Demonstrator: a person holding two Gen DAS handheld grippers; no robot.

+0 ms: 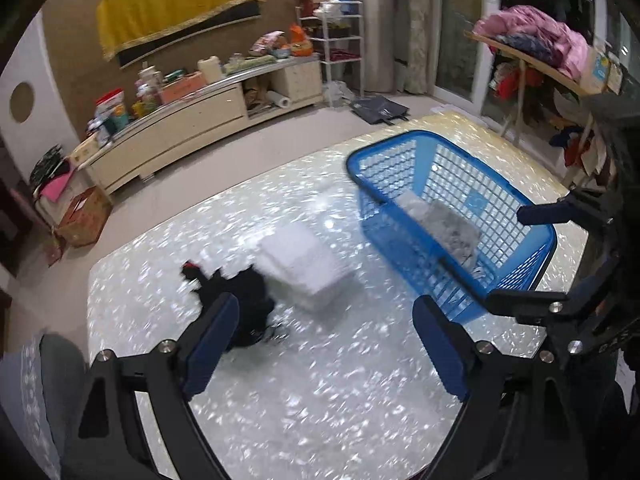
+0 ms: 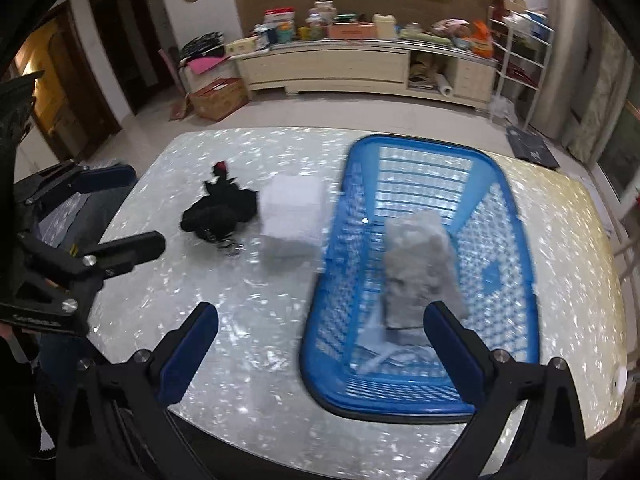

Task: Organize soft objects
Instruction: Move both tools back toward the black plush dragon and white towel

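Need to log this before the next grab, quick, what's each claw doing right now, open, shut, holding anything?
Left claw: open, holding nothing, above the table.
Right claw: open, holding nothing, at the near end of the blue basket.

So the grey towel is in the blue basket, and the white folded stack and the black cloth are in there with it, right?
Not quite. The grey towel does lie in the blue basket, but the white folded stack and the black cloth sit outside it, on the table beside the basket. The right wrist view shows this plainly.
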